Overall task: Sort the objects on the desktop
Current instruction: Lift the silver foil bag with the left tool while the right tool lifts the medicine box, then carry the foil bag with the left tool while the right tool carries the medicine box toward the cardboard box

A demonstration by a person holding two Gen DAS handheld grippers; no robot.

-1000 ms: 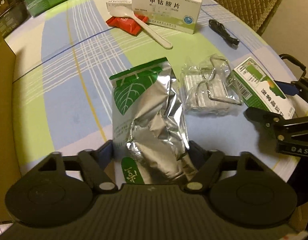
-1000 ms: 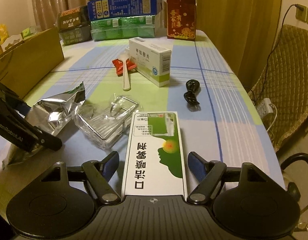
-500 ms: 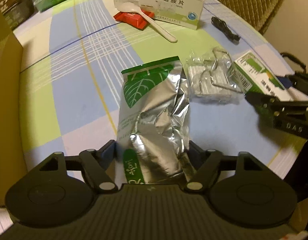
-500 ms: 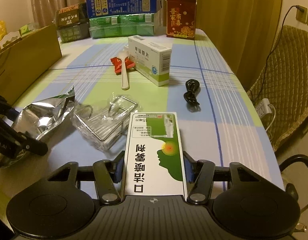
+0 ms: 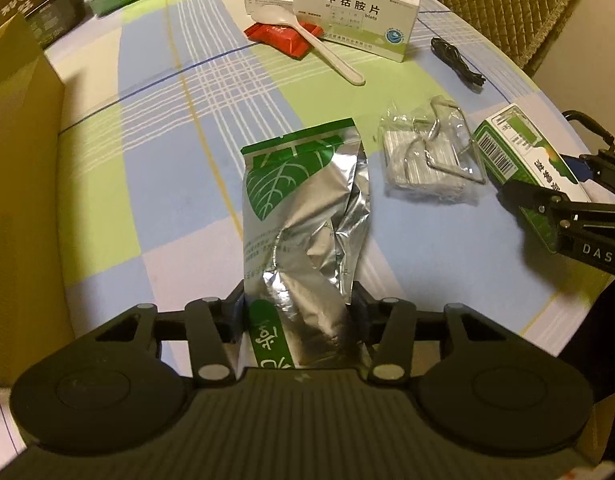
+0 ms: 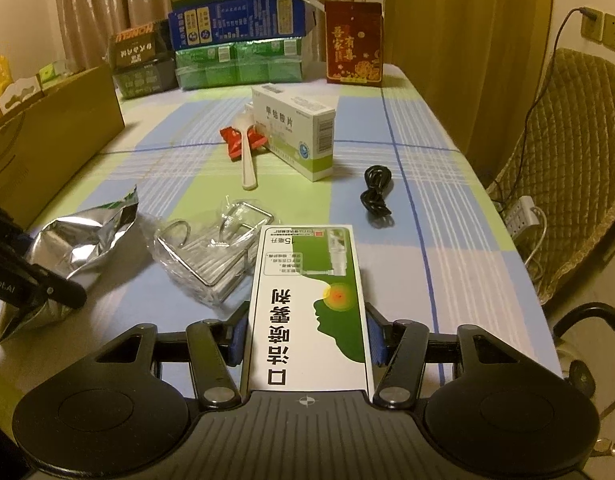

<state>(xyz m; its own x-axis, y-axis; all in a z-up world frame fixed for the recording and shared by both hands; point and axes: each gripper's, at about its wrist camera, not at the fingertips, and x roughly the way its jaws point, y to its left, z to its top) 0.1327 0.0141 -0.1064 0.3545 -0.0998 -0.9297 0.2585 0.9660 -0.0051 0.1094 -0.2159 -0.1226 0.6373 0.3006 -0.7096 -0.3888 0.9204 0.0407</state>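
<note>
Cardboard box (image 6: 47, 148): left edge of the right wrist view, standing open on the table; small cartons show above its rim (contents otherwise hidden).
Clear bag (image 5: 427, 164): centre right of the left wrist view, holding wire hooks and a flat pale pack.
Foil pouch (image 5: 303, 216): lower centre of the left wrist view, crumpled, green leaf print at its top, lying on the table.
Left gripper (image 5: 297, 312): fingers closed in against both sides of the pouch's near end.
Spray box (image 6: 309, 304): lower centre of the right wrist view, green and white, flat on the table just beside the clear bag.
Right gripper (image 6: 307, 332): fingers pressed to both long sides of the spray box.
Table (image 6: 427, 216): covered with a cloth checked in blue, green and white.
Room: curtains behind the table at the top of the frame, a quilted chair (image 6: 579, 168) at right.
Far end: stacked cartons and a red box (image 6: 353, 42), upper centre.
Counts: two white medicine boxes (image 5: 355, 14), one white spoon (image 5: 307, 36) on one red packet (image 5: 281, 38), one coiled black cable (image 6: 375, 196).
</note>
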